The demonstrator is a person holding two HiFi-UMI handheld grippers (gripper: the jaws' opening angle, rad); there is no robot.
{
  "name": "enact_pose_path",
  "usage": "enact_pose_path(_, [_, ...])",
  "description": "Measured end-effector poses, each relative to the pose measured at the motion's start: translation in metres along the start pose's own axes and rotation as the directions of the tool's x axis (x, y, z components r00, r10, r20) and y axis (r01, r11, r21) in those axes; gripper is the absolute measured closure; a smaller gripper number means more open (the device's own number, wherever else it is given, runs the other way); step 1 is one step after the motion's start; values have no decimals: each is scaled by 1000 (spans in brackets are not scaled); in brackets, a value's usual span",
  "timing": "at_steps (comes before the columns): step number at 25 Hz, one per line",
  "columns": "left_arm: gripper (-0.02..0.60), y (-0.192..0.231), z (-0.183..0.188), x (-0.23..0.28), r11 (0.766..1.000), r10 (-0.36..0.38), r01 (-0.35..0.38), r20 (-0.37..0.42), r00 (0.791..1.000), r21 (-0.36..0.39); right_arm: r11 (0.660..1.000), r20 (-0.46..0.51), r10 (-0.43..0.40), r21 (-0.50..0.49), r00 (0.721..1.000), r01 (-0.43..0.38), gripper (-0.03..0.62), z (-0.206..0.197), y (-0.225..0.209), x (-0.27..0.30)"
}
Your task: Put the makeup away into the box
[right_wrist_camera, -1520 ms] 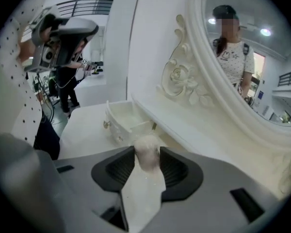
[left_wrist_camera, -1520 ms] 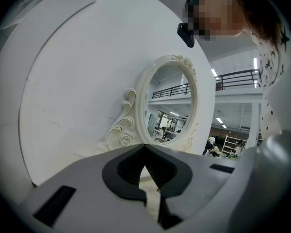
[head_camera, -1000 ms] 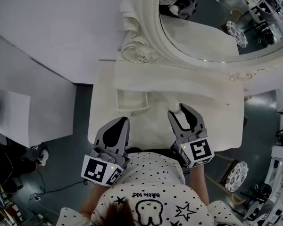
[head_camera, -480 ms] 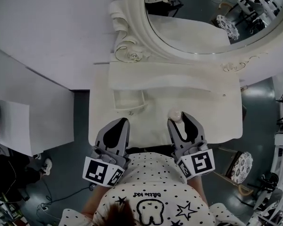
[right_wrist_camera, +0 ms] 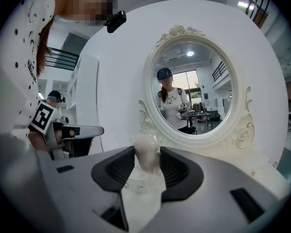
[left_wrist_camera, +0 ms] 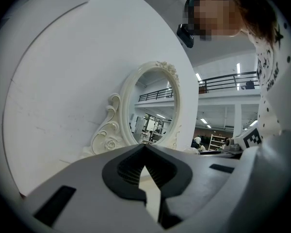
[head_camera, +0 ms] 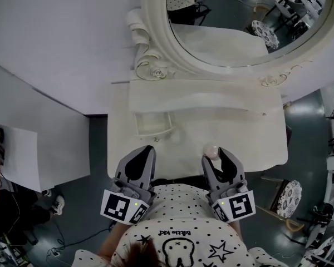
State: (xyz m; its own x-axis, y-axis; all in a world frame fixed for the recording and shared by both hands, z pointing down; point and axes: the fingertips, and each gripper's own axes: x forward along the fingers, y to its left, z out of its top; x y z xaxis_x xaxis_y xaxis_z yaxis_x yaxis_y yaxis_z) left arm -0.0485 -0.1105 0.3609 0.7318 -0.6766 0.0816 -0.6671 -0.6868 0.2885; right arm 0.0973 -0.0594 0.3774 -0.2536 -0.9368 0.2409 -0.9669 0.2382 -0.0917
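Pale rounded makeup (head_camera: 211,149), clamped upright, open box (head_camera: 138,124) apart

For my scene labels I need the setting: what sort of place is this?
Likely a mock dressing corner in a large hall: a white dressing table with an oval mirror against a plain partition, and a railed upper gallery beyond.

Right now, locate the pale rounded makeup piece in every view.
Head view: makeup piece lower right of centre, clamped in the right tool.
Left gripper view: not in it.
Right gripper view: bottom centre, between the pads.
Shared landmark: oval mirror.
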Motion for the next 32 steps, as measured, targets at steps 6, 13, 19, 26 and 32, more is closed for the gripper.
enact_pose_path(6, [586, 4, 5, -6, 1000, 16, -16, 18, 1000, -14, 1000, -19, 26, 6, 999, -26, 425, -8, 10, 4])
enact_pose_path(13, [586, 9, 9, -6, 999, 30, -29, 29, 999, -31, 999, -33, 32, -2, 999, -32, 425, -10, 10, 11])
enact_pose_path(19, [586, 13, 8, -6, 999, 35, -35, 21, 999, -33, 1000, -30, 25, 6, 999, -25, 425, -7, 8, 15])
enact_pose_path(26, [586, 18, 7, -7, 999, 46, -46, 17, 999, -29, 1000, -19, 28, 2, 999, -28, 425, -3, 7, 16])
enact_pose_path(32, [586, 19, 6, -7, 998, 48, -47, 18, 999, -31, 999, -29, 40, -21, 999, -41, 426, 2, 8, 21])
